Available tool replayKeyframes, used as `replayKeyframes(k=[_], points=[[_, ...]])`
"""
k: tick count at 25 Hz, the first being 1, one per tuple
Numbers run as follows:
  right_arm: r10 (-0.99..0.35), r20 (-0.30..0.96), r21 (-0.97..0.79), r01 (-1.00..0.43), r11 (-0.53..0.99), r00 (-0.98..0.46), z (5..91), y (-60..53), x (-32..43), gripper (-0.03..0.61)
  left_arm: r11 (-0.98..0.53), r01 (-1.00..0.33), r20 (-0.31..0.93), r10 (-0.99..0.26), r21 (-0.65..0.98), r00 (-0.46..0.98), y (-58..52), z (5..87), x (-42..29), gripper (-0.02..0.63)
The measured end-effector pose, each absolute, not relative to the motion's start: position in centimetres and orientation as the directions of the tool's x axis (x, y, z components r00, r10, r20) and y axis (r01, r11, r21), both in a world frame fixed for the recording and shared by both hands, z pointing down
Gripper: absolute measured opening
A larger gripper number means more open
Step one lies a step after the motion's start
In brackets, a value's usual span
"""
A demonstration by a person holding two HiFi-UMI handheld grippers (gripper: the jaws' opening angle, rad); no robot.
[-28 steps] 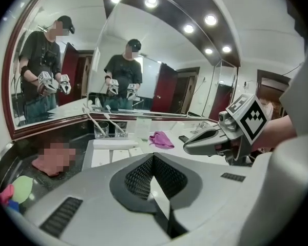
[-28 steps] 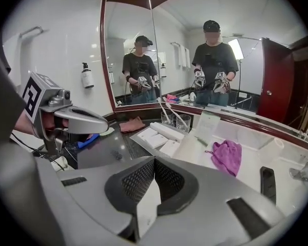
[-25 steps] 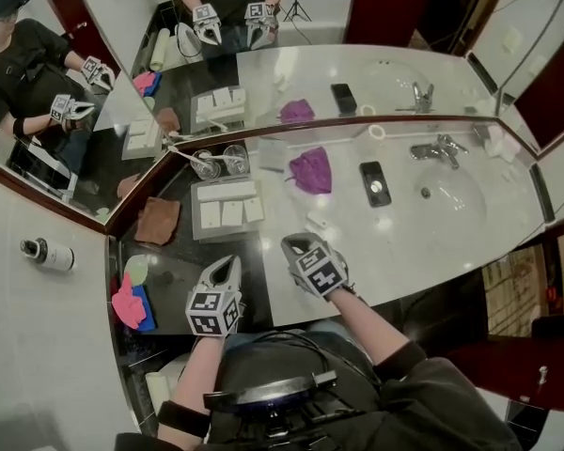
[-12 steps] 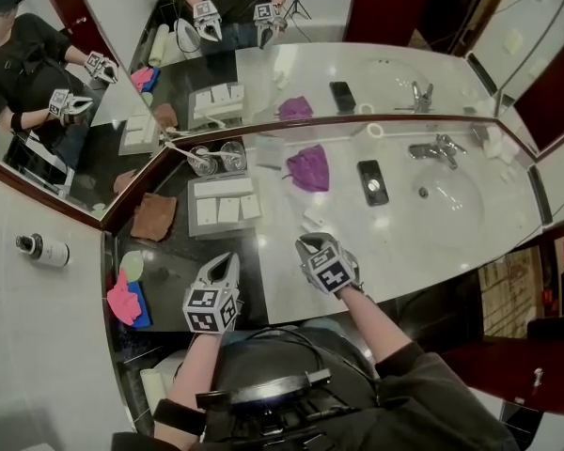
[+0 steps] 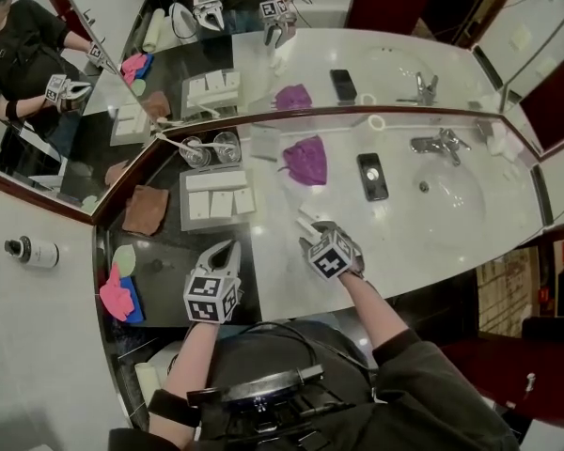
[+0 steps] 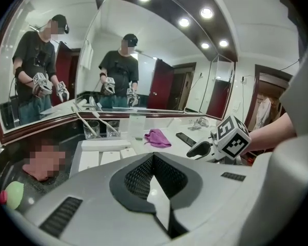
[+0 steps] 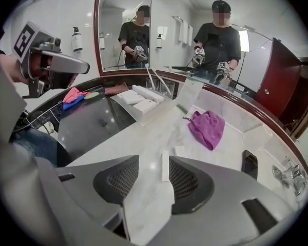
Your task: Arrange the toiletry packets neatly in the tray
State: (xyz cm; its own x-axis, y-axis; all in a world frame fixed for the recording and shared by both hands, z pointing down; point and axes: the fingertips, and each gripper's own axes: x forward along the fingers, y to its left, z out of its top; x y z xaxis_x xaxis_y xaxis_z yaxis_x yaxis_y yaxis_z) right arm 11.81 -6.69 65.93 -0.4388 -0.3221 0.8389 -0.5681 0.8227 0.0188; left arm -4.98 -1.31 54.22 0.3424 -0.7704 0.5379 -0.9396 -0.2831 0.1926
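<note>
While the left gripper [image 5: 224,250] hangs just in front of the tray [image 5: 216,224] over the dark counter, its jaws pressed together and empty, the right gripper [image 5: 312,237] is to the tray's right over the white marble. Its jaws stand apart and have just been opening. A slim white packet [image 7: 165,165] lies flat in the gap between them, not gripped. Four white packets [image 5: 221,203] lie inside the tray. A purple cloth [image 5: 305,161] lies right of the tray.

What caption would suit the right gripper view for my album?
The right hand-held gripper, jaws just opening, a slim white packet on the marble counter seen between them, purple cloth beyond.
</note>
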Motion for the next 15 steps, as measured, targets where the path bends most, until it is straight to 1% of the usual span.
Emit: replayKeyframes(k=[6,9,14,15], points=[[-0.26,0.887,0.029,-0.516,0.856,-0.381,69.8,-8.7,12.8,0.201,-0.315,-0.936,0.565,-0.749,0.156,0.346,-3.2,54.8,-3.8,0.0],[-0.246,0.891,0.03,-0.493,0.87,-0.381,70.5,-9.9,12.6,0.201,-0.318,-0.935,0.576,-0.739,0.159,0.35,-4.1,55.3,-3.3,0.0],[-0.166,0.912,-0.02,-0.446,0.895,-0.375,72.5,-9.7,12.0,0.199,-0.323,-0.932,0.592,-0.723,0.166,0.356,-5.2,56.1,-2.7,0.0],[-0.153,0.915,-0.029,-0.439,0.898,-0.373,72.9,-9.6,11.9,0.18,-0.324,-0.931,0.594,-0.721,0.168,0.358,-5.4,56.2,-2.6,0.0]])
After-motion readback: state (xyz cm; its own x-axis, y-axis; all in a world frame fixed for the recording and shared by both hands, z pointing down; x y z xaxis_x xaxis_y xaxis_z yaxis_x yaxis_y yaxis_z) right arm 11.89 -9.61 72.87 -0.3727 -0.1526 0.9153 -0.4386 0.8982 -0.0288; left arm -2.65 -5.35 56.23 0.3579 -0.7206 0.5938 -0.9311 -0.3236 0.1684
